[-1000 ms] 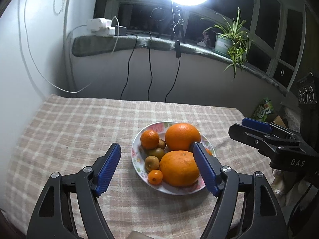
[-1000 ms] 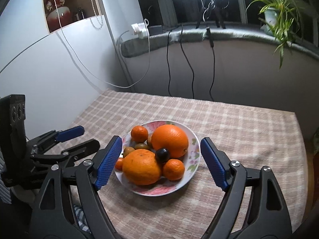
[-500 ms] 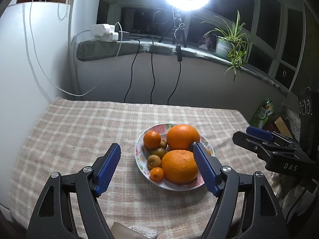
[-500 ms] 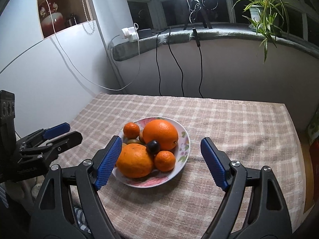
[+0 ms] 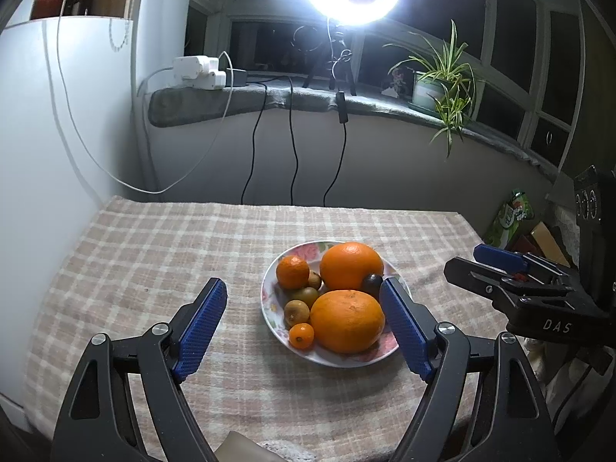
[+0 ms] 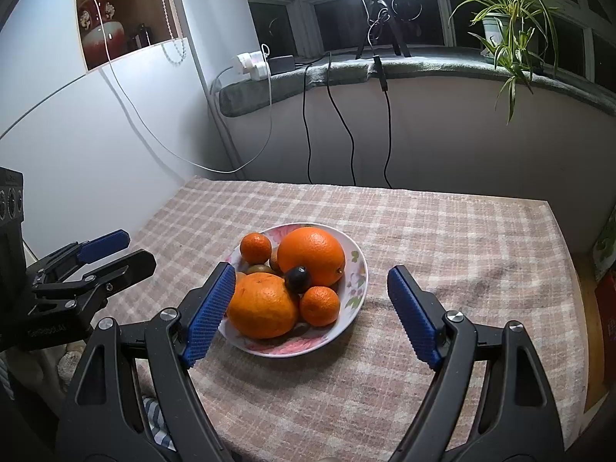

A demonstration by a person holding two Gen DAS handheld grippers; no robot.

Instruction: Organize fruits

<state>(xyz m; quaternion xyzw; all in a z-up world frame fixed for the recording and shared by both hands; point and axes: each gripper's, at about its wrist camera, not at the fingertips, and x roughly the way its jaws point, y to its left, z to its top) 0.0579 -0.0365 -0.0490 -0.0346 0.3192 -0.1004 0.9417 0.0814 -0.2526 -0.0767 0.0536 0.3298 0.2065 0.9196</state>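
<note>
A floral white plate (image 5: 269, 310) (image 6: 358, 269) sits on the checked tablecloth. It holds two big oranges (image 5: 346, 321) (image 5: 351, 265), small mandarins (image 5: 292, 271) (image 6: 320, 305), kiwis (image 5: 296, 311), a dark plum (image 6: 297, 279) and a tiny kumquat (image 5: 301, 335). My left gripper (image 5: 301, 282) hovers short of the plate. Its jaws are opening and its blue pads touch nothing. My right gripper (image 6: 312, 268) is open and empty, also in front of the plate. Each gripper shows in the other's view, the right one (image 5: 496, 258) and the left one (image 6: 104, 246).
A white wall (image 5: 46, 154) borders the table on the left. Behind it runs a sill (image 5: 269, 96) with a power strip, hanging cables, a ring light and a potted plant (image 5: 439, 81). Snack packs and boxes (image 5: 516, 215) stand off the table's right edge.
The left gripper's fingers stand slightly wider apart. In both views the plate looks a touch smaller. The fruits have not moved.
</note>
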